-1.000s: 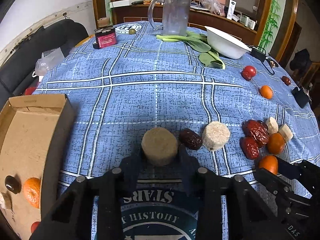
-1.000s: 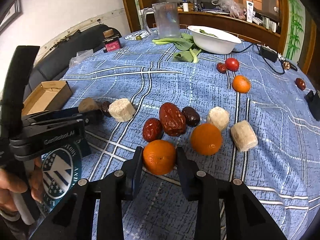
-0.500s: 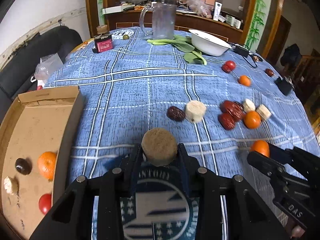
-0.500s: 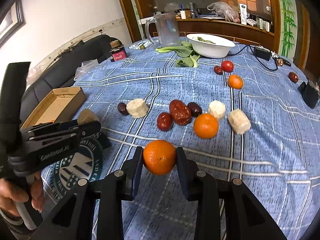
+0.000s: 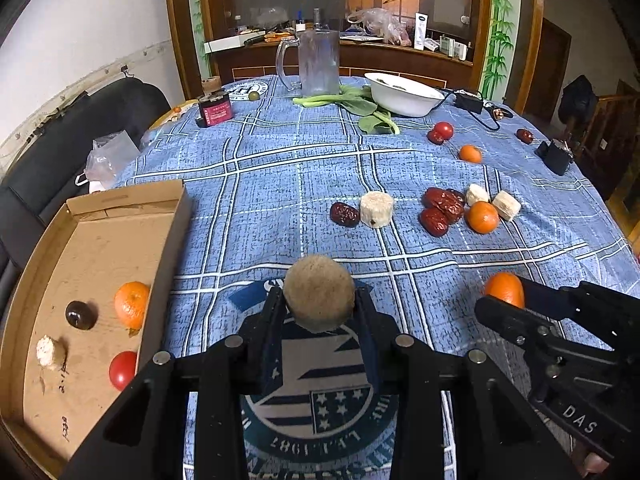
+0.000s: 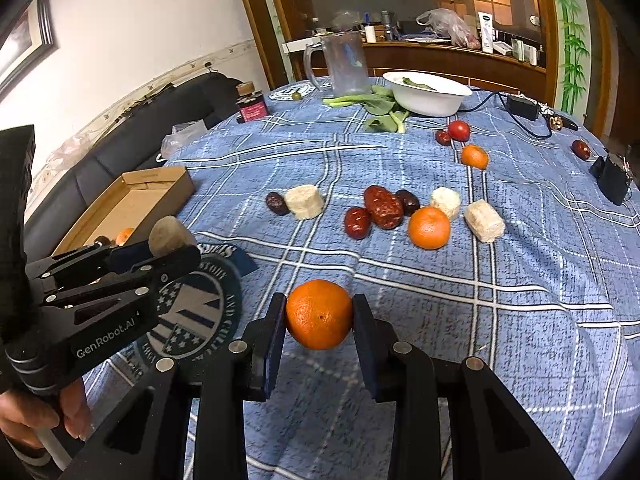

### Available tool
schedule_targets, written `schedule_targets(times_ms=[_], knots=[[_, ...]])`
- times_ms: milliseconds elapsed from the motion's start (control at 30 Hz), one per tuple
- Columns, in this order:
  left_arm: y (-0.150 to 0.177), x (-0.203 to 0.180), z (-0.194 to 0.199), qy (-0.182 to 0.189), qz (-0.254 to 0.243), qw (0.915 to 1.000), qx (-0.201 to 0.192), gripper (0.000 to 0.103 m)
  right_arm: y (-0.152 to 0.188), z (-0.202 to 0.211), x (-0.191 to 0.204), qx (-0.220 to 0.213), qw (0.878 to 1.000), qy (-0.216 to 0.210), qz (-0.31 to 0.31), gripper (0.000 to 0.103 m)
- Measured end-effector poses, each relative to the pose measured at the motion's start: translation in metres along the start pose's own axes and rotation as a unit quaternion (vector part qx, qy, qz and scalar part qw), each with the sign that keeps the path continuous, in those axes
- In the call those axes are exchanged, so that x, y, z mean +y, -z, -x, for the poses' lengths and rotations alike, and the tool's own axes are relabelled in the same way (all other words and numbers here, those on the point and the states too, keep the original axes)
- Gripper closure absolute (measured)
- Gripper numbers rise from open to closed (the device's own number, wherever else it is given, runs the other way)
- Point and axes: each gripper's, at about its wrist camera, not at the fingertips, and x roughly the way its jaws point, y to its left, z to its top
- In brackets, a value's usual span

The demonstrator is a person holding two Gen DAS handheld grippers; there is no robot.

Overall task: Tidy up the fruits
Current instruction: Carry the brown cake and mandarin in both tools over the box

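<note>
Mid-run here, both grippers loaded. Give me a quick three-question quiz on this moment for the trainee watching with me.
1. True or false: the right gripper is shut on an orange.
2. Multiple choice: what does the left gripper hold? A) a red date B) a tan cylinder-shaped piece C) a tomato
3. Fill in: the cardboard box holds an orange, a dark round fruit, a pale chunk and a red ____.

Key: 1 true; 2 B; 3 tomato.
</note>
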Motion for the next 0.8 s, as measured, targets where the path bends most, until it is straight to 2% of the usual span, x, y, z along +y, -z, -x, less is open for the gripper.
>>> schedule_targets(times_ms=[400,800], knots=[[0.011,0.022,0.02,-0.014,0.016,0.9997,-0.013,0.069,0.003,-0.003,0.036,0.004,1.0,-0.017,0.023,0.067],[0.018,0.036,0.028,-0.017,0.025,0.9994,-0.016,0.069,0.008,-0.004,0.056,0.01,0.999,-0.024,0.032,0.067]])
